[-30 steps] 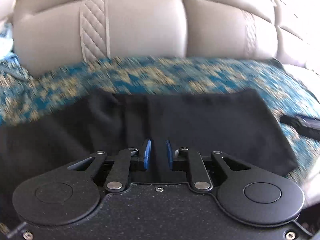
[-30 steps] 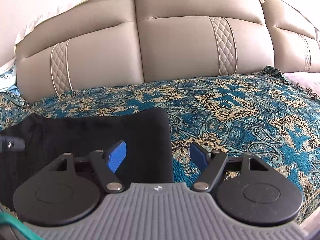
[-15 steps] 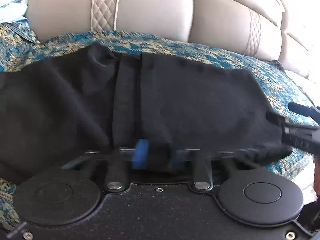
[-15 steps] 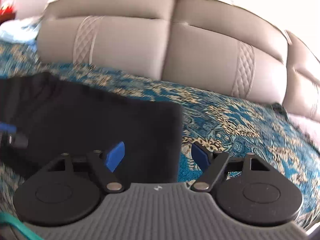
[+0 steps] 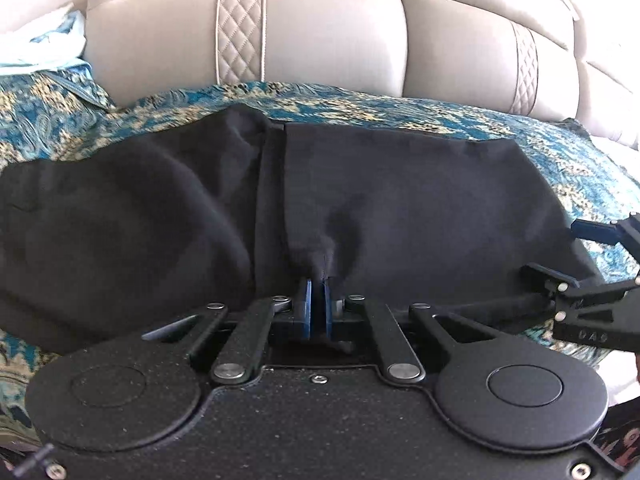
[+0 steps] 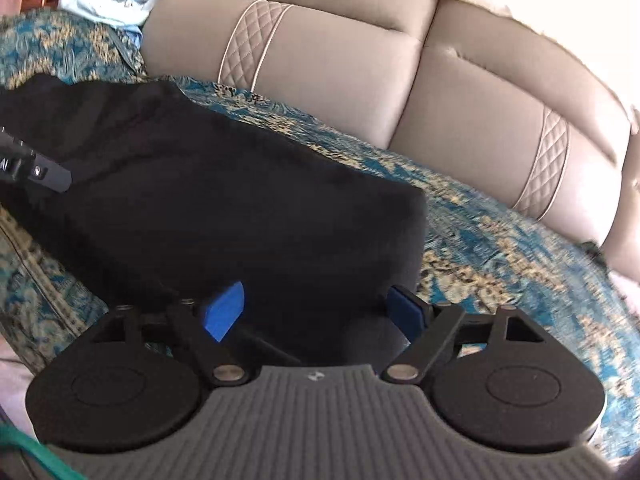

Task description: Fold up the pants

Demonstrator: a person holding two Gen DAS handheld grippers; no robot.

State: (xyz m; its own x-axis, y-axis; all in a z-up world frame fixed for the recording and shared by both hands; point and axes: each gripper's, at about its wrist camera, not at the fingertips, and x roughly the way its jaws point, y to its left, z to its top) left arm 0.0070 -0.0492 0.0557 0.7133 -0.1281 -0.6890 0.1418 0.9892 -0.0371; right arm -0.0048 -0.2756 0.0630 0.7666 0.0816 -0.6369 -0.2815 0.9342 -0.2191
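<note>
Left gripper [image 5: 317,300]: we pinch a bunched edge of the black pants [image 5: 400,208].
Right gripper [image 6: 316,308]: we hold it spread wide over the pants' near corner.
Pants: lying on the teal bedspread [image 6: 500,248].

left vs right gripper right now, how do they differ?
The left gripper is shut, pinching a bunched ridge of the black pants; the right gripper is open, its jaws spread wide on either side of the pants' corner, not gripping it. The left sits mid-edge of the pants, the right at their end, next to the blue patterned cover. Both have blue pads.
</note>
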